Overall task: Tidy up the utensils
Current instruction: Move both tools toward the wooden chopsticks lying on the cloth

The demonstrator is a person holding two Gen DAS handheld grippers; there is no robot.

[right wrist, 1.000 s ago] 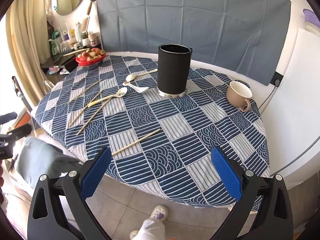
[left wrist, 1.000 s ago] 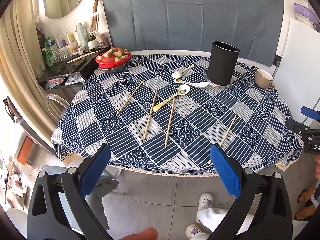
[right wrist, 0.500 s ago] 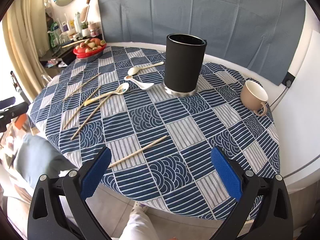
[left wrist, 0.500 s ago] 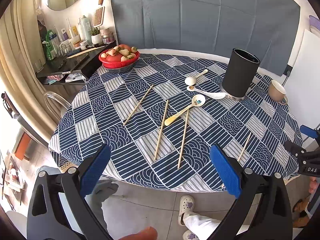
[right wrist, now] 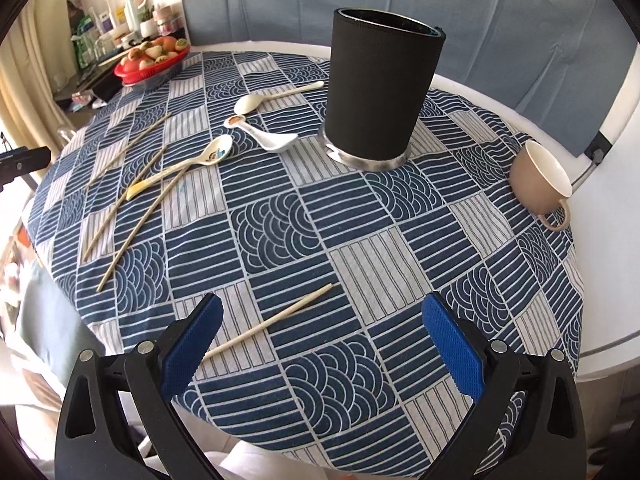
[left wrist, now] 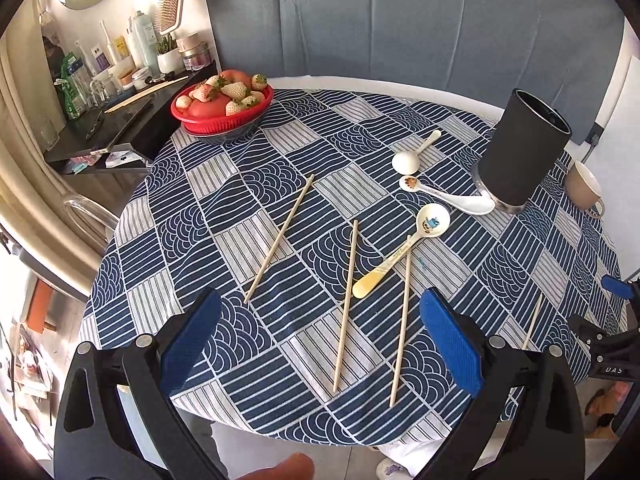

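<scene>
- While both tools, left tool (left wrist: 320, 336) and right tool (right wrist: 322, 338), gaped empty, slim pale wooden chopsticks (left wrist: 346, 306) lay on the blue patterned cloth surface (right wrist: 400, 216).
- Glossy ceramic spoons (right wrist: 264, 138) rested beside the matte black cylindrical holder (right wrist: 378, 92).

Two black plastic claws: left claw (left wrist: 320, 336), right claw (right wrist: 322, 340). Ribbed blue pads (right wrist: 192, 344) on triangular-cutout fingers, silver screws at pivots. White shoe (left wrist: 390, 469) below.
</scene>
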